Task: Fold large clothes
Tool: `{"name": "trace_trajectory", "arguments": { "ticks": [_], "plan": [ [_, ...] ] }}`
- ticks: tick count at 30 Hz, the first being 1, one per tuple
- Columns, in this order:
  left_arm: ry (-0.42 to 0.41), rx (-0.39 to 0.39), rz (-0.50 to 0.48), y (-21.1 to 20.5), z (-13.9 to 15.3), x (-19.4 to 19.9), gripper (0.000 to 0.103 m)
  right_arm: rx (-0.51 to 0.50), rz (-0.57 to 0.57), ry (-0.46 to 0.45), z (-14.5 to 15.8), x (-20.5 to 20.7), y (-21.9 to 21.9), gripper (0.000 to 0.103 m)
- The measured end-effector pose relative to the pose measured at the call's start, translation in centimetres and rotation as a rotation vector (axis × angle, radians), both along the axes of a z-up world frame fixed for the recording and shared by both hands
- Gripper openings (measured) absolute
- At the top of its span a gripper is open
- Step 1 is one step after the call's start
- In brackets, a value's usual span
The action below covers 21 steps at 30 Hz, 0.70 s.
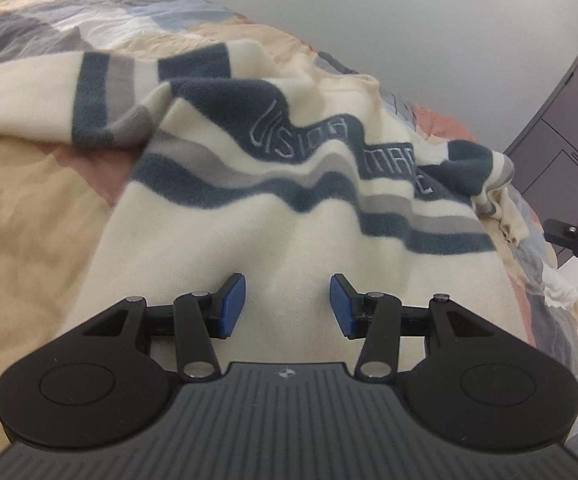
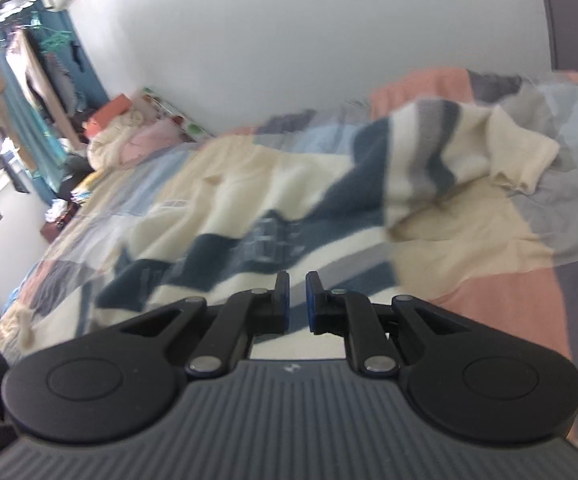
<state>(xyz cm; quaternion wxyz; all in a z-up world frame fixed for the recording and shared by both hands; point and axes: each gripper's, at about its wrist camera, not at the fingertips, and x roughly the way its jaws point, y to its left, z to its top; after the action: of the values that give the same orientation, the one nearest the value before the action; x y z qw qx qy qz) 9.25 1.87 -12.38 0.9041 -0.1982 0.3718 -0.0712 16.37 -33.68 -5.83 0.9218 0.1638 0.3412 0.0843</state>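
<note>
Cream fleece sweater (image 1: 289, 216) with blue and grey stripes lies spread but rumpled across the patchwork bed (image 1: 29, 208), so my left claw (image 1: 287, 306) hangs half-spread over its plain hem while my right claw (image 2: 297, 300) is nearly pressed together, holding nothing.

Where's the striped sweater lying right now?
The striped sweater lies spread on the patchwork bedspread, directly ahead of both grippers in both wrist views, its far edge toward the white wall.

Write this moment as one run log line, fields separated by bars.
stage: approach | garment: striped sweater spread on bed | left gripper: open, empty | right gripper: nearly shut, empty
</note>
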Motion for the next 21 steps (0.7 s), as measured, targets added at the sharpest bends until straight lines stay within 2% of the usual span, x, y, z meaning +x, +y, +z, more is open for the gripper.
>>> {"name": "trace_trajectory", "arguments": {
  "ticks": [5, 9, 11, 12, 21],
  "plan": [
    [-0.030, 0.055, -0.020, -1.2, 0.0, 0.6, 0.053, -0.038, -0.025, 0.068, -3.0, 3.2, -4.1, 0.013],
    [-0.041, 0.119, -0.031, -2.5, -0.4, 1.2, 0.053, -0.113, -0.051, 0.081, -4.6, 5.7, -6.4, 0.014],
    [-0.044, 0.125, -0.032, -2.7, -0.6, 1.4, 0.053, -0.130, -0.081, 0.070, -5.0, 7.0, -7.6, 0.041],
    [-0.046, 0.130, -0.033, -2.8, -0.6, 1.4, 0.053, -0.140, -0.093, 0.057, -5.2, 7.6, -8.2, 0.064],
    [-0.042, 0.097, -0.010, -3.0, -1.5, 2.5, 0.053, -0.479, -0.113, -0.038, -8.9, 14.2, -10.5, 0.063]
  ]
}}
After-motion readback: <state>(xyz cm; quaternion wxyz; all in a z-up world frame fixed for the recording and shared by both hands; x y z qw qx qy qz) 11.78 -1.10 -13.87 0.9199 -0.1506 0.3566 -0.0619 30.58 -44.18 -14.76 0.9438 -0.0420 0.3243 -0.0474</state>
